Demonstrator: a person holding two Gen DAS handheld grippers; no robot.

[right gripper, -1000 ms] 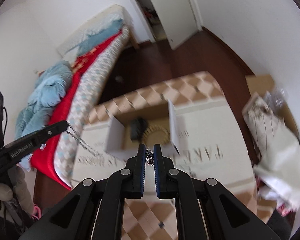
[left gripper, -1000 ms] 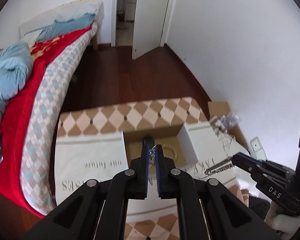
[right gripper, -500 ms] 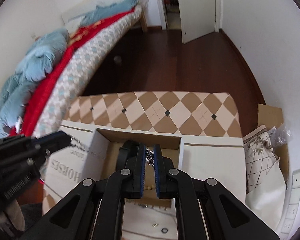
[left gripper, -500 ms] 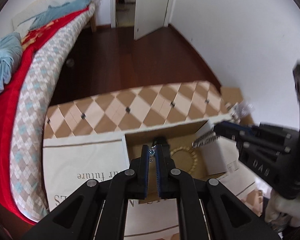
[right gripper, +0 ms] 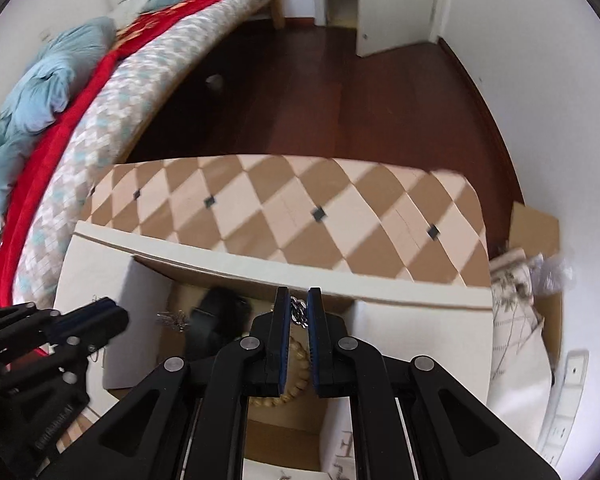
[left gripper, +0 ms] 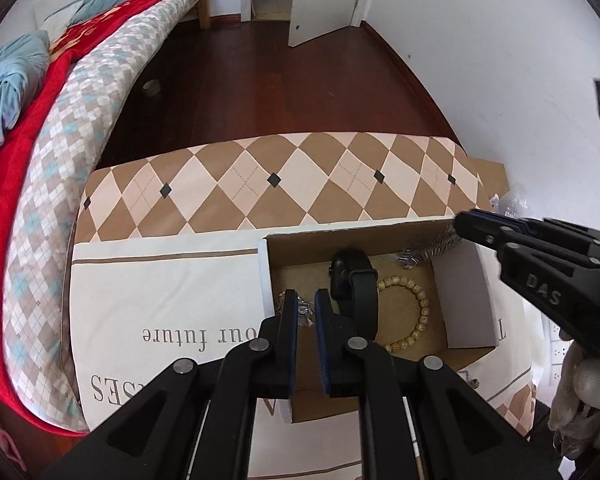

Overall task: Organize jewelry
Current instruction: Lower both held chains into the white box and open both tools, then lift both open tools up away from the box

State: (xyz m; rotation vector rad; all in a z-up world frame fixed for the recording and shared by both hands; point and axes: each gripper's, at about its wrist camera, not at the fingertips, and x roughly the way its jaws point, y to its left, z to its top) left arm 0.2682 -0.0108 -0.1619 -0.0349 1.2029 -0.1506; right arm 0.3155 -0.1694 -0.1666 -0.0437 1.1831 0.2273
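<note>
left claw: the left gripper (left gripper: 303, 310) is pinching one end of a thin silver metal chain (left gripper: 305, 311), low centre of the left view, over the left side of the box.
right claw: the right gripper (right gripper: 299, 314) pinches the chain's other end (right gripper: 299, 313), at the back wall of the open brown cardboard box (left gripper: 466, 354).
box contents: round wooden bead bracelet (left gripper: 414, 316) and black strap watch (left gripper: 354, 280), mid-frame.
what changed: a second ago both claws were out over the printed cloth, now both are above the box.
meaning: looks like the chain's ready to drop in, just needs lowering and letting go.
</note>
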